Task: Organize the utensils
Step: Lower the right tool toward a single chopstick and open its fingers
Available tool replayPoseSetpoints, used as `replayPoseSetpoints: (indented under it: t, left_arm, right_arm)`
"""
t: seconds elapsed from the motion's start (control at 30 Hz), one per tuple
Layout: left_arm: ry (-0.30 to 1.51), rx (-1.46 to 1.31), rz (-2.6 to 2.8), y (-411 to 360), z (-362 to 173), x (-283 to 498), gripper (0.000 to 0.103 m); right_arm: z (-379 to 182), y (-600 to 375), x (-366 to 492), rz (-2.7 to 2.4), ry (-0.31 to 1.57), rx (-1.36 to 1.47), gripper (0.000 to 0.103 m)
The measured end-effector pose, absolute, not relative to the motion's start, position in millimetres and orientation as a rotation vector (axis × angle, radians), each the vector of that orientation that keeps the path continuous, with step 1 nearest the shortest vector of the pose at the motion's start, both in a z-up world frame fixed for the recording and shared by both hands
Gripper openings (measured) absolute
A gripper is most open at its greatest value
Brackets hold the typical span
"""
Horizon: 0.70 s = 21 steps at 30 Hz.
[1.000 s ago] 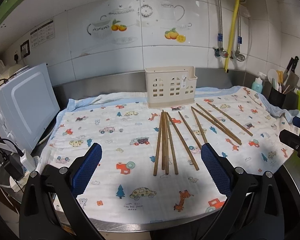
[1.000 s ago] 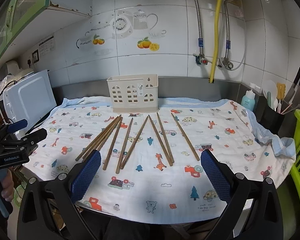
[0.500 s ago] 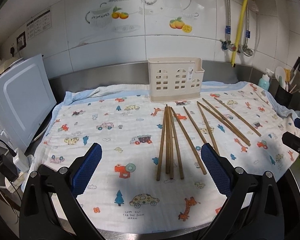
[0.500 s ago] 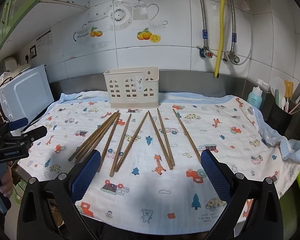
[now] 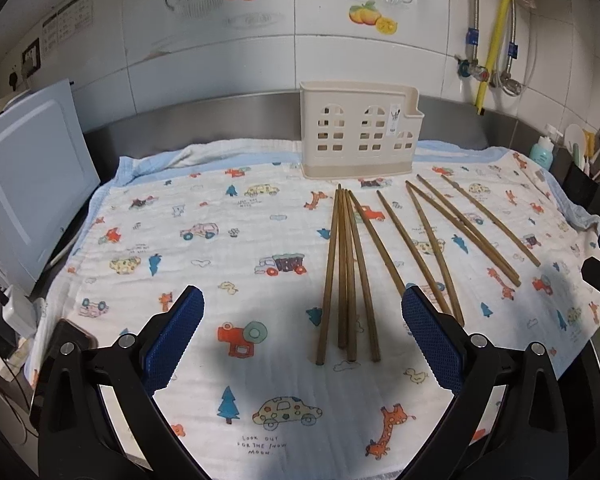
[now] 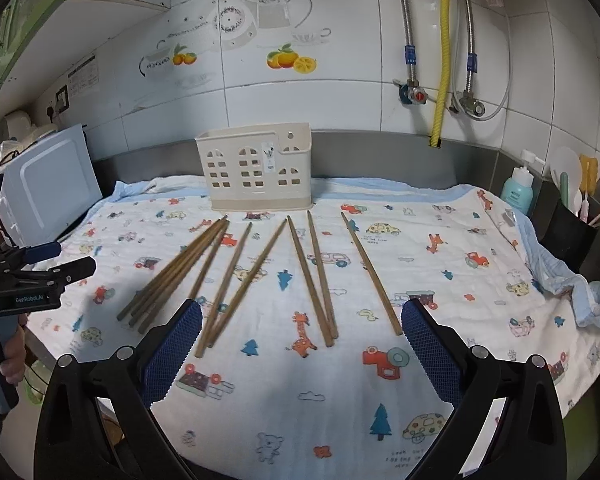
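both hand-held grippers, left (image 5: 302, 338) and right (image 6: 302, 350), hover with jaws apart over loose chopsticks (image 5: 346, 276) on the cloth-covered table (image 5: 204, 216), cream utensil holder (image 5: 358, 136) standing just behind, microwave (image 5: 28, 184) alongside.

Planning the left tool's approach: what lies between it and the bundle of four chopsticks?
Only bare printed cloth lies between the left tool and the four-chopstick bundle, per the left wrist view.

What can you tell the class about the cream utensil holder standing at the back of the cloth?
The utensil holder looks like cream plastic: a rectangular caddy with arched, window-like cutouts in its front wall, a plain band along its base and a lower compartment at one end. A hanging hole pierces its back wall and a small label sits on the front. It stands upright on the printed cloth before the steel backsplash, seemingly empty. The chopsticks lie just short of it.
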<state>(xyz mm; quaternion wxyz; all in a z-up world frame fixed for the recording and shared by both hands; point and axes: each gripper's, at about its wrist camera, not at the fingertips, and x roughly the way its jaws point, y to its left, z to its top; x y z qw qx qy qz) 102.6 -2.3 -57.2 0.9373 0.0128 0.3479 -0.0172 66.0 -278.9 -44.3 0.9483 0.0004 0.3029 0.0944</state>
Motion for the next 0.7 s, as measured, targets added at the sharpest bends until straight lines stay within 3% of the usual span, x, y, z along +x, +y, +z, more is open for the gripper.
replayPoseSetpoints:
  t: [0.53,0.7]
  left_arm:
    - [0.776,-0.004,-0.061,4.3,-85.1,128.7,0.097]
    - [0.788,-0.036,-0.062,10.8,-91.8,137.0,0.096]
  right_arm:
    - [-77.8,-312.6,110.0,0.176,0.686,0.008,0.094]
    - [-86.9,-318.4,130.0,0.184,0.724,0.001,0.083]
